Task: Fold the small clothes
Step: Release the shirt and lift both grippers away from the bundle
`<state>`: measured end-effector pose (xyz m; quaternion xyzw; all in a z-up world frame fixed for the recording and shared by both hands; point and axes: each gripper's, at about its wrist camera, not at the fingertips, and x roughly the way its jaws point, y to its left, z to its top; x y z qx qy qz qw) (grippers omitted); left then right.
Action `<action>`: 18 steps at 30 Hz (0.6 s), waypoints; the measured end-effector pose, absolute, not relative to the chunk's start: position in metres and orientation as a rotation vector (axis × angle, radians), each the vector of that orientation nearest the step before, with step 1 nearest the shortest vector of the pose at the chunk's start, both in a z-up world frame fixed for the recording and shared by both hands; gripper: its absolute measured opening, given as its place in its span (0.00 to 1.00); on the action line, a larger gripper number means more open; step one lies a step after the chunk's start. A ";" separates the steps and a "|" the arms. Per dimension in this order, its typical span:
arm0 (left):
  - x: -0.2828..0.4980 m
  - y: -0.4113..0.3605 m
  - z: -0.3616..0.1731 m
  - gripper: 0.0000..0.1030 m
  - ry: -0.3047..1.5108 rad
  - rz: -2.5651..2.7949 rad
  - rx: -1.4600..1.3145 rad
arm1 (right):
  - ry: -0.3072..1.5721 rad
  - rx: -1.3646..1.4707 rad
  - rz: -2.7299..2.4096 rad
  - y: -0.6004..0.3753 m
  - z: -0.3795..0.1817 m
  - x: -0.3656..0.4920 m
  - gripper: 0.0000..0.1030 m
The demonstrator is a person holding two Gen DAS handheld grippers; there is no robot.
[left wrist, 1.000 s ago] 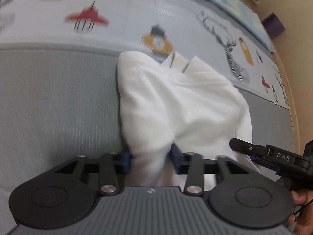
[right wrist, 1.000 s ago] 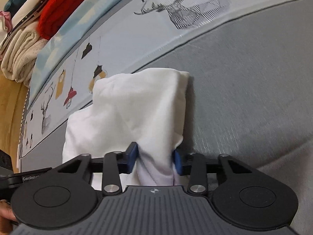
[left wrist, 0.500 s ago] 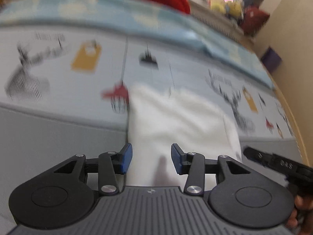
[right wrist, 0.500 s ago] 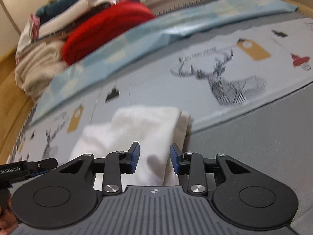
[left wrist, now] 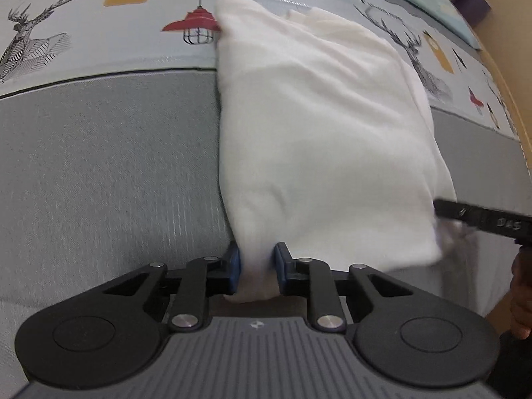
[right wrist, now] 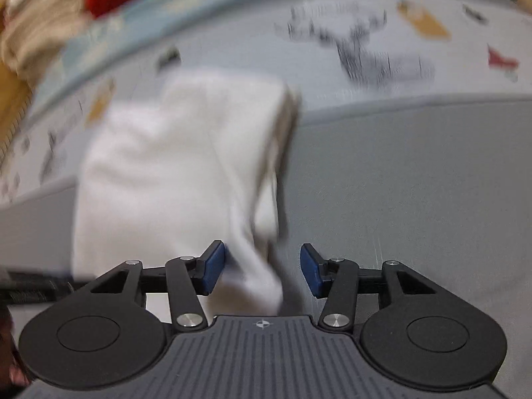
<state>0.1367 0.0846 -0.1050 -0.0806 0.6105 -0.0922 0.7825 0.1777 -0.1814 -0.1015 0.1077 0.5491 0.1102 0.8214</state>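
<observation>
A white garment (left wrist: 319, 126) lies folded into a thick oblong, half on the grey mat (left wrist: 109, 173) and half on the printed mat. My left gripper (left wrist: 257, 267) is closing, and its blue pads pinch the garment's near left corner. In the blurred right wrist view the same garment (right wrist: 166, 166) shows. My right gripper (right wrist: 262, 267) is opening, with the near right corner hanging loose between its jaws beside the left pad and a clear gap to the right pad. One black finger of the right gripper (left wrist: 482, 219) reaches in at the garment's right edge.
The printed mat (left wrist: 99, 16) with deer and lamp drawings runs behind the grey one. A pile of red and beige clothes (right wrist: 66, 6) sits at the back left, on a wooden floor. A person's hand (left wrist: 520, 292) shows at the right edge.
One second ago both grippers gripped the garment's near corners. The left one opened, then closed again on the near left corner. The right one has spread its jaws and let go.
</observation>
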 end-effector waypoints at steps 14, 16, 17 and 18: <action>0.034 0.087 -0.007 0.91 0.987 0.011 0.047 | 0.887 0.182 -0.034 -0.237 -0.014 0.099 0.52; 0.013 0.076 0.010 0.96 0.920 0.019 0.032 | 0.784 0.192 0.023 -0.233 0.010 0.069 0.72; 0.004 0.069 0.015 0.99 0.892 0.024 0.023 | 0.753 0.186 0.051 -0.229 0.017 0.057 0.77; -0.009 0.063 0.020 0.99 0.859 0.031 0.009 | 0.727 0.174 0.080 -0.226 0.021 0.047 0.85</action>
